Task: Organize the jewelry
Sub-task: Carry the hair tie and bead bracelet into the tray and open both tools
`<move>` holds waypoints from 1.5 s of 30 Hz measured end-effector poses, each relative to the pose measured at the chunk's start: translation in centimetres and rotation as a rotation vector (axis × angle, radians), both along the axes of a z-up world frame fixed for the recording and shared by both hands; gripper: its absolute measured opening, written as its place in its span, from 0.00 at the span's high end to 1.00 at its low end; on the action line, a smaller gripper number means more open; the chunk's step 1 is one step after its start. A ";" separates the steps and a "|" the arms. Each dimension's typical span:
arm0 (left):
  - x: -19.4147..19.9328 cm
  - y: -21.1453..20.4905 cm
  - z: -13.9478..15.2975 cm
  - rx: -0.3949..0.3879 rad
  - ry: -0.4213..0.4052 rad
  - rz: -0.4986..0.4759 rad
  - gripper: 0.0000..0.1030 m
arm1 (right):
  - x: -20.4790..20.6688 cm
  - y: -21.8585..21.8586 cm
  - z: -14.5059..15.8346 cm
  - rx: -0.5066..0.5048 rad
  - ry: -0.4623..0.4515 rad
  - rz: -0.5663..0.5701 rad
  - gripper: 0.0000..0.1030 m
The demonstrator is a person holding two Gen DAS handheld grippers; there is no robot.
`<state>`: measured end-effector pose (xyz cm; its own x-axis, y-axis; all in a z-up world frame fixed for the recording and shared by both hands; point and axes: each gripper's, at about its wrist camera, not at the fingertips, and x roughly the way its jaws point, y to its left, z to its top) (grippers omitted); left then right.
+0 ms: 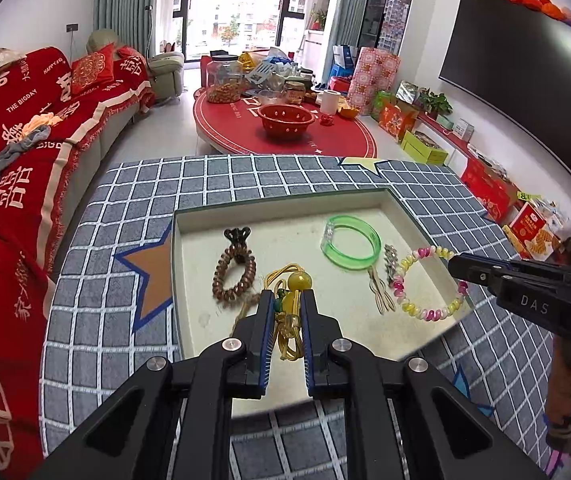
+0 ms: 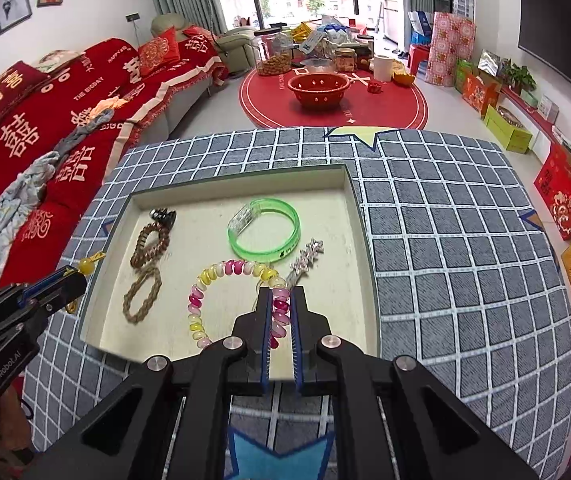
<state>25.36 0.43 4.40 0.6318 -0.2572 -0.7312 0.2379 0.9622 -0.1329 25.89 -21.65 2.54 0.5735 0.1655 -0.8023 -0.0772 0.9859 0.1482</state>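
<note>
- The yellow cord necklace (image 1: 287, 312) with its amber bead (image 1: 300, 281) is pinched between the pads of the left claw (image 1: 286, 300). The bead sits just past the fingertips and the cord loops hang back between the jaws, so the grip appears to be on the cord, which would let the bead dangle free.
- The pink, yellow and white coil bracelet (image 2: 221, 296) is clamped at its near right arc by the right claw (image 2: 281, 300). The jaws stand narrow on a few coils, and the rest of the ring spreads out to the left over the tray, which suggests it is being lifted by one edge and not scooped.
- Both pieces are over the shallow cream tray (image 2: 349, 216), whose raised rim keeps small items from sliding off. I judge each is being taken out for sorting.
- Left lying in the tray: the green translucent bangle (image 2: 263, 228) toward the far right, a silver hair clip (image 2: 305, 258) just beside it, a brown spiral hair tie (image 2: 151, 244) with a dark clip (image 2: 163, 214) at its far end, and a braided twine loop (image 2: 141, 294) near left.
- These lie apart from each other, so each can be picked singly without tangling; only the silver clip lies close to the held bracelet and might snag.
- The tray rests on a desk covered by a grey checked cloth (image 2: 445, 240) with star patches, giving a soft surface.
</note>
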 end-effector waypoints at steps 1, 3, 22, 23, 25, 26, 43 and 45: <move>0.7 -0.2 -0.1 -0.003 0.004 -0.001 0.75 | 0.5 -0.1 -0.1 0.006 0.006 -0.006 0.91; 1.9 -0.7 -0.3 -0.002 0.013 -0.004 0.75 | 1.8 -0.3 -0.5 0.005 0.017 -0.019 0.91; 6.7 -4.5 -6.9 0.150 0.102 -0.016 0.75 | 5.2 -1.2 -5.9 0.018 0.097 -0.081 0.91; 6.7 -4.6 -7.0 0.152 0.103 -0.017 0.75 | 5.2 -1.3 -6.0 0.020 0.100 -0.082 0.91; 6.8 -4.8 -7.2 0.162 0.106 -0.020 0.75 | 5.2 -1.2 -6.3 0.022 0.105 -0.081 0.91; 6.8 -5.0 -7.3 0.166 0.107 -0.021 0.75 | 5.2 -1.2 -6.3 0.022 0.107 -0.081 0.91; 5.9 -6.0 -7.4 0.253 0.088 -0.015 0.74 | 5.3 -1.1 -7.0 0.034 0.134 -0.078 0.90; 5.8 -5.8 -7.3 0.253 0.083 -0.006 0.74 | 5.4 -1.3 -6.8 0.049 0.135 -0.079 0.84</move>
